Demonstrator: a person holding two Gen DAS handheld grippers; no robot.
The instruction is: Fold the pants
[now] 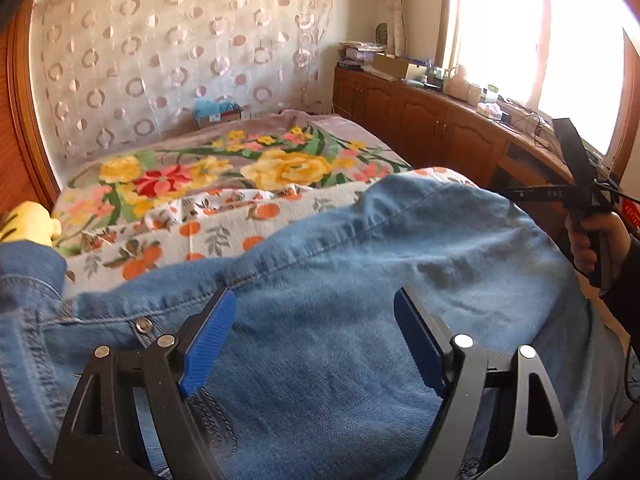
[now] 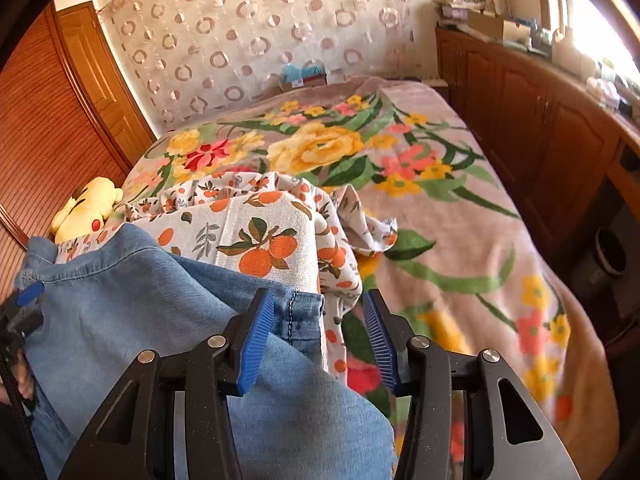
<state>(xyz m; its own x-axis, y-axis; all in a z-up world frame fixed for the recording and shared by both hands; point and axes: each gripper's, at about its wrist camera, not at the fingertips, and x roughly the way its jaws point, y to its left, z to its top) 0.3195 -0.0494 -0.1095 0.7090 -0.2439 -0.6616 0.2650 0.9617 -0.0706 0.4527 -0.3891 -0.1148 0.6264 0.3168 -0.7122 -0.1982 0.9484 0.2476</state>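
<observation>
Blue denim pants (image 1: pixel 340 280) lie across the near part of the bed; they also show in the right wrist view (image 2: pixel 160 304). My left gripper (image 1: pixel 316 340) is open, its blue pads (image 1: pixel 208 344) spread just above the denim near a rivet and pocket seam. My right gripper (image 2: pixel 316 340) is open, with the stitched hem corner of the pants (image 2: pixel 304 312) lying between its pads. In the left wrist view the right gripper's body (image 1: pixel 580 184) shows at the right edge, held by a hand.
An orange-print cloth (image 2: pixel 264 232) lies bunched beyond the pants on a floral blanket (image 2: pixel 400 152). A yellow plush toy (image 2: pixel 88 204) sits at the bed's left edge. Wooden cabinets (image 2: pixel 540 120) with clutter run along the right. A patterned curtain (image 1: pixel 180 48) hangs behind.
</observation>
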